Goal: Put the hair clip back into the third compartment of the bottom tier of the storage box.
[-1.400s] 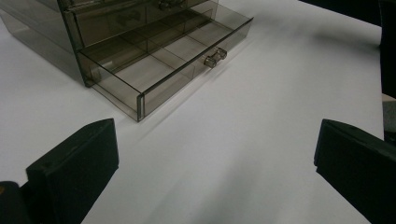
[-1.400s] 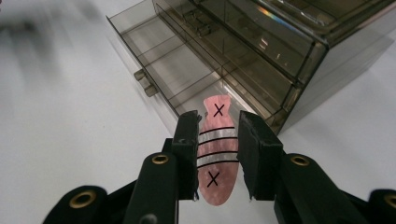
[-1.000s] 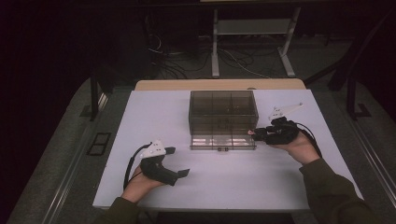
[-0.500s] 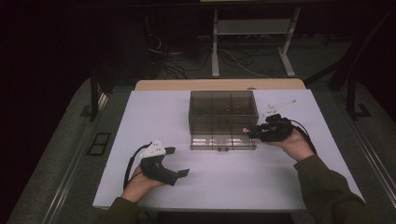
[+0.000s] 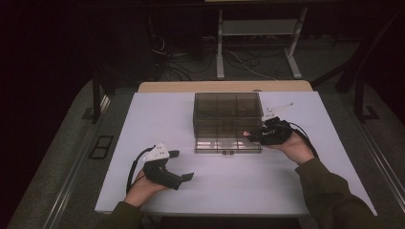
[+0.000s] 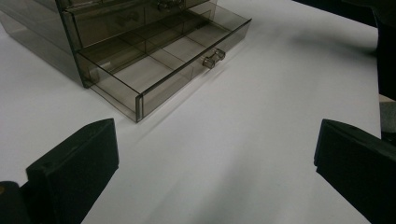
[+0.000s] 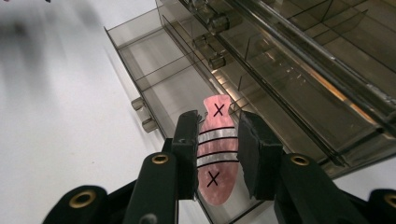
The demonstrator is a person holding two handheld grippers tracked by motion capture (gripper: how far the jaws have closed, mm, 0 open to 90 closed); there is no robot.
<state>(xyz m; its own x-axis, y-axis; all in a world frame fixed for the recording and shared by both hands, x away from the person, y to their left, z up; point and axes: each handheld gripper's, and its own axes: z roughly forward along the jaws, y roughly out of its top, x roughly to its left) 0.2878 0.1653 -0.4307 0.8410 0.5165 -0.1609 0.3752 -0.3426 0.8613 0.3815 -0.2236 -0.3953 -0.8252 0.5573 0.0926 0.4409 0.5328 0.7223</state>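
**Pink tag held over the open bottom drawer**

I am holding one flat pink tag point(image 7: 215, 154) in my right gripper point(image 7: 215, 156), whose two black jaws are closed on its long edges. In the right gripper view the tag's long axis runs straight out along the jaws, with its narrower rounded end pointing away from my hand, over the pulled-out bottom drawer point(image 7: 140, 60) of the smoky clear drawer cabinet point(image 5: 228, 117). The tag carries two black X marks, one near each end, and silver bands edged with black lines across its middle. From the high view I see it as just a small pink speck point(image 5: 247, 133) at the tip of the right gripper point(image 5: 253, 135), at the cabinet's front right corner; its markings are too small to read there.

My left gripper point(image 5: 184, 165) rests on the white table point(image 5: 143, 119), well apart from the cabinet, jaws standing wide open with nothing between them. The left gripper view shows what the high view blurs: the open drawer point(image 6: 159, 65) is split into compartments by clear dividers and has two small knobs point(image 6: 214, 58) at its front.

I count one cabinet, one tag, two grippers.
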